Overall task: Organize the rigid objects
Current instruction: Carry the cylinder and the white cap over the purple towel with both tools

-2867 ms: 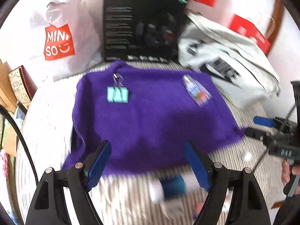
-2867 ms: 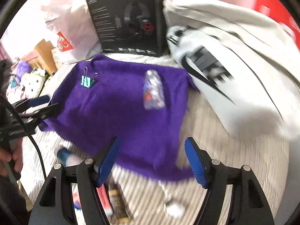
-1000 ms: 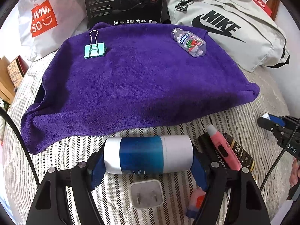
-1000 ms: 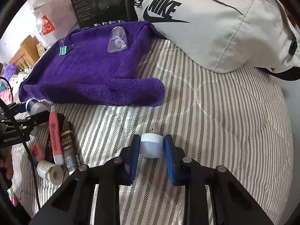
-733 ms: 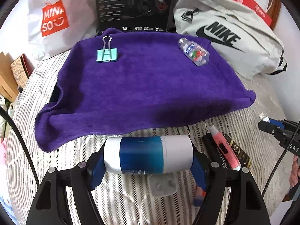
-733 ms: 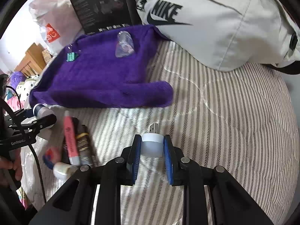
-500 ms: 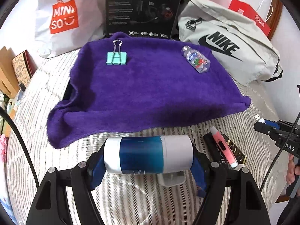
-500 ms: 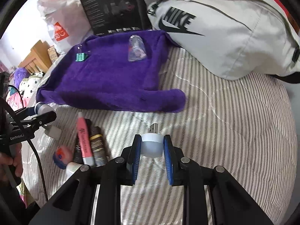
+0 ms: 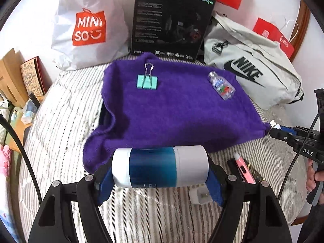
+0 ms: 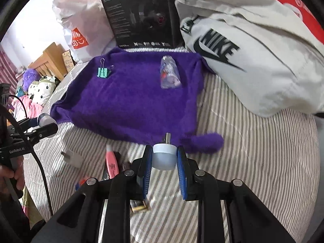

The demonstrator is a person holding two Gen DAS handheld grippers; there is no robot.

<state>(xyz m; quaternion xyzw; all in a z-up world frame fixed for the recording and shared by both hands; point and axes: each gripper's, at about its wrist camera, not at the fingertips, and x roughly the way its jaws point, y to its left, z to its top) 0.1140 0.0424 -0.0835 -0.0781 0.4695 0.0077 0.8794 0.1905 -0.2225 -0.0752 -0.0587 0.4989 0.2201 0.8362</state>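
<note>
My left gripper (image 9: 160,171) is shut on a blue-and-white cylinder (image 9: 160,166), held crosswise above the striped bed, just short of the purple towel (image 9: 178,109). My right gripper (image 10: 164,159) is shut on a small white USB plug (image 10: 164,156), whose metal tip points at the towel's near edge (image 10: 131,101). A teal binder clip (image 9: 147,82) and a small clear bottle (image 9: 221,86) lie on the towel. The right wrist view also shows the clip (image 10: 103,72), the bottle (image 10: 169,74) and the left gripper (image 10: 43,124) at far left.
A pink highlighter (image 10: 112,162), dark tubes and a white charger (image 10: 71,158) lie on the striped bedding (image 10: 253,151) below the towel. Behind it stand a grey Nike bag (image 9: 253,75), a black box (image 9: 170,22) and a white Miniso bag (image 9: 89,28).
Both grippers, open and empty in the oldest frames, closed on the cylinder and the USB plug. Over the last second both rose off the bed with them, and the towel looks farther away.
</note>
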